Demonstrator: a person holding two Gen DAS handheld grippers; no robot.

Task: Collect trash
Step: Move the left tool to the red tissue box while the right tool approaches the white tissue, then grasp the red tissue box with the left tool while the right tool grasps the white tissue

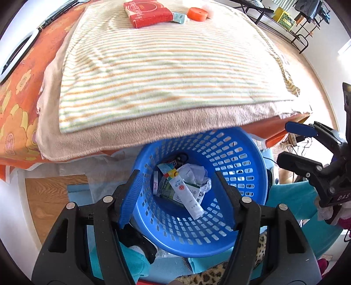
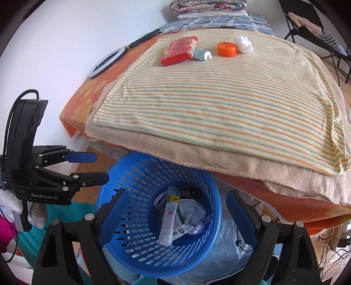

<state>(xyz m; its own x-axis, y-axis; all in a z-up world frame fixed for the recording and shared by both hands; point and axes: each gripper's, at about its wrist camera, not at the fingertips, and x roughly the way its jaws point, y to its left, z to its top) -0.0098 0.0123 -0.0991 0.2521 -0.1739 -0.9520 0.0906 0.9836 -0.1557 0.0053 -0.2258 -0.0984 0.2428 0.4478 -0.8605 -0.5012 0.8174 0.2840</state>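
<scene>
A blue perforated basket point(image 1: 232, 153) point(image 2: 140, 173) stands on the floor against the bed's front edge and holds wrappers, sachets and crumpled paper point(image 1: 188, 186) point(image 2: 175, 217). On the far side of the striped blanket lie a red box point(image 2: 178, 50) point(image 1: 147, 12), a small teal tube point(image 2: 202, 54), an orange lid point(image 2: 227, 49) point(image 1: 197, 13) and a white crumpled tissue point(image 2: 243, 43). My left gripper point(image 1: 178, 197) point(image 2: 99, 167) is open and empty above the basket. My right gripper point(image 2: 175, 221) point(image 1: 283, 142) is open and empty over the basket too.
The bed carries a striped blanket point(image 2: 219, 98) over a beige towel and an orange flowered sheet. A white ring light point(image 2: 105, 63) lies at the bed's left edge. Teal cloth and plastic bags lie around the basket. A black chair point(image 2: 311, 26) stands at the far right.
</scene>
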